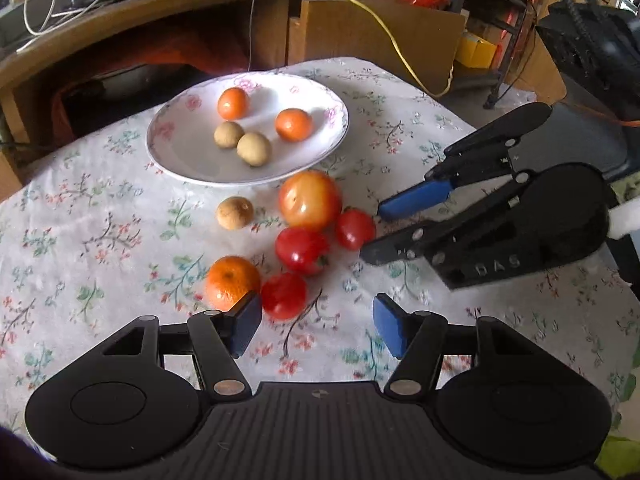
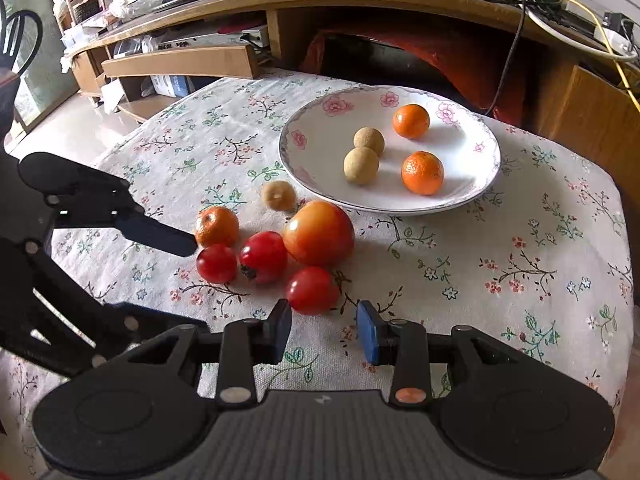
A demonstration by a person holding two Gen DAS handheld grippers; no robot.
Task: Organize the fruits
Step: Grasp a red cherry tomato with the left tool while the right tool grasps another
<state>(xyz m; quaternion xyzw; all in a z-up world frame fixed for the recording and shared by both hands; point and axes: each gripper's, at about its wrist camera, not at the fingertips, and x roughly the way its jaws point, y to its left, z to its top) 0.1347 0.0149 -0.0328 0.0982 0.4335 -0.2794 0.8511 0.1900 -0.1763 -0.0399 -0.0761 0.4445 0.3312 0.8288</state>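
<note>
A white flowered plate (image 1: 188, 156) (image 2: 320, 156) holds two oranges and two tan round fruits. In front of it on the cloth lie a tan fruit (image 1: 235, 213), a large orange-red tomato (image 1: 310, 199) (image 2: 319, 233), an orange (image 1: 232, 282) (image 2: 217, 226) and three small red tomatoes. My left gripper (image 1: 316, 324) (image 2: 192, 284) is open, its left pad beside the orange, and the nearest tomato (image 1: 284, 296) (image 2: 216, 263) lies just ahead, untouched. My right gripper (image 2: 325, 334) (image 1: 374, 232) stands narrowly open and empty, just short of another tomato (image 2: 312, 290) (image 1: 354, 228).
The floral tablecloth (image 2: 500, 264) covers a small table whose far edge runs just behind the plate. Behind it stands a wooden media unit (image 2: 360, 4) with cables and a yellow cord (image 1: 396, 48). Bare cloth stretches right of the fruit in the right wrist view.
</note>
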